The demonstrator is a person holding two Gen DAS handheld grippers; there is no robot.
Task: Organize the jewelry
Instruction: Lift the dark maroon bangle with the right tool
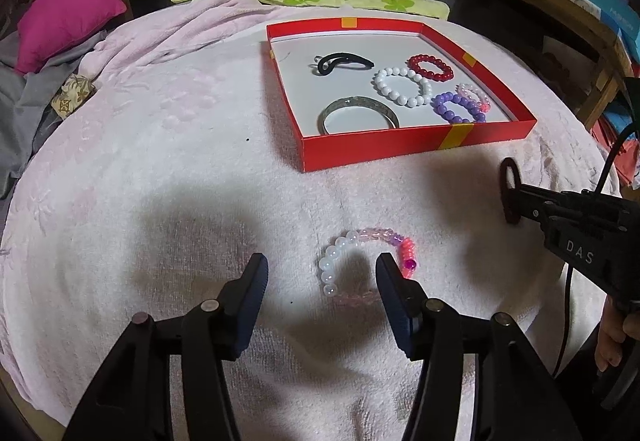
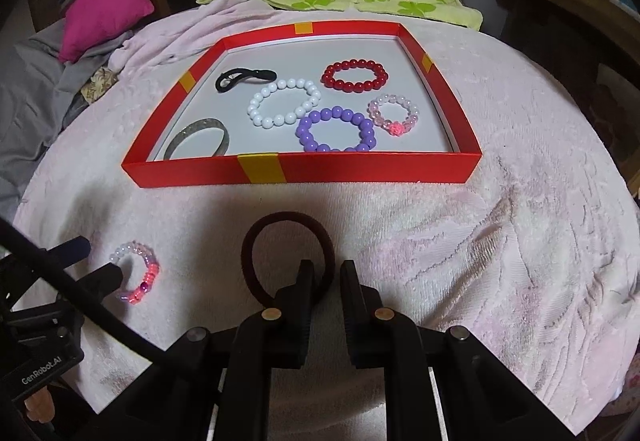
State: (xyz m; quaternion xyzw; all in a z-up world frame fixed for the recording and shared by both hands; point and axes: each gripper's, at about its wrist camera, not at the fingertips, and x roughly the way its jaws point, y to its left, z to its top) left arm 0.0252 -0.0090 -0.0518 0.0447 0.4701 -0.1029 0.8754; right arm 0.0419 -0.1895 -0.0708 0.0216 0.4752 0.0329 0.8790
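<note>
Plainly the red box point(image 2: 304, 171) is stiff card, six pieces inside. At its six o'clock, the dark hair tie point(image 2: 288, 241) is soft and light, pinched at its rim by the right gripper point(image 2: 326, 273). Smaller, the pink-and-white bead bracelet point(image 1: 360, 265) lies on the towel point(image 1: 160, 181), slippery; the left gripper point(image 1: 320, 273) gapes halfway, one finger hiding its near arc.

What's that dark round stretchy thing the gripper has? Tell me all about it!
The hair tie is a dark maroon loop, seemingly fabric-covered elastic. The right gripper is shut on its near edge, holding it open and round, apparently lifted above the pink towel, in front of the red box. Nothing else touches it.
</note>
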